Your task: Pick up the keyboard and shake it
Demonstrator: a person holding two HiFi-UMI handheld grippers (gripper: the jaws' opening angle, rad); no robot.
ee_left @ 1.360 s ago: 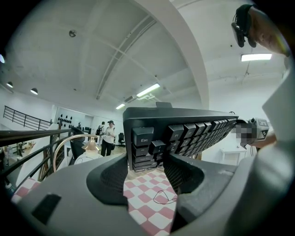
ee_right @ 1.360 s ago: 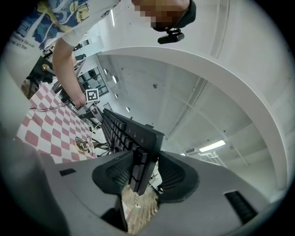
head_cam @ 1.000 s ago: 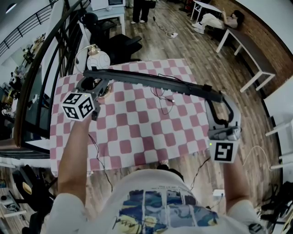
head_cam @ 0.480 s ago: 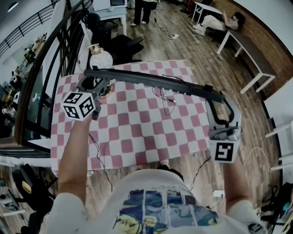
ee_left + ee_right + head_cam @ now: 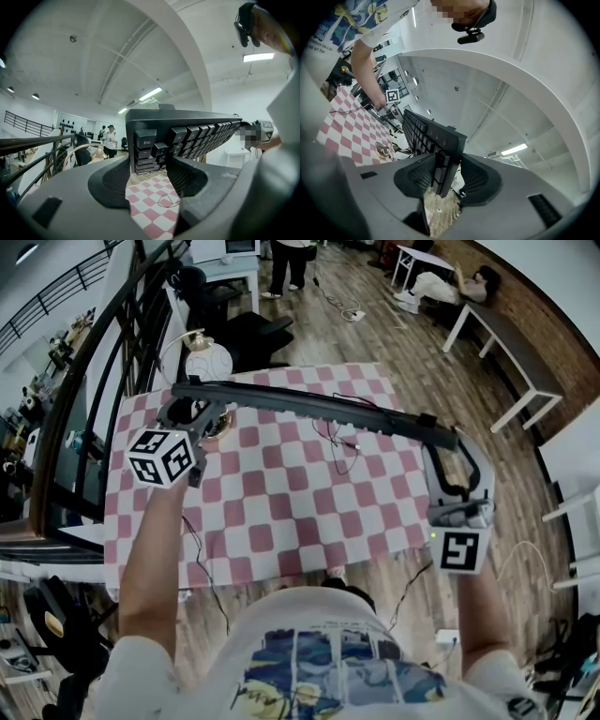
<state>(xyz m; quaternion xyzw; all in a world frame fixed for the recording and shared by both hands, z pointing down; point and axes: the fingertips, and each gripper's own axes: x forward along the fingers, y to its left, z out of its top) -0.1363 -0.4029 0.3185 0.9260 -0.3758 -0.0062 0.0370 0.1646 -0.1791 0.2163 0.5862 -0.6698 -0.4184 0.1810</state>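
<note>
Mesh-textured pads [image 5: 115, 176] of the left gripper [image 5: 149, 164] clamp the Esc end of the long, slim black keyboard [image 5: 309, 407]. The right gripper [image 5: 443, 176] pinches its other end, in the air above the pink-checked tablecloth [image 5: 281, 507].

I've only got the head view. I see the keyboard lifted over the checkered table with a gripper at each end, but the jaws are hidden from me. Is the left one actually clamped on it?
Observer: Yes. The left gripper view shows the left gripper with the end of the keyboard pinched between its jaws.
Operator: And the right one?
Observer: The right gripper is shut on the opposite end, with the keyboard edge-on between its jaws.
Operator: Which end of the keyboard does the left one have?
Observer: The end with the Esc key, which sits right at the left jaws.
</note>
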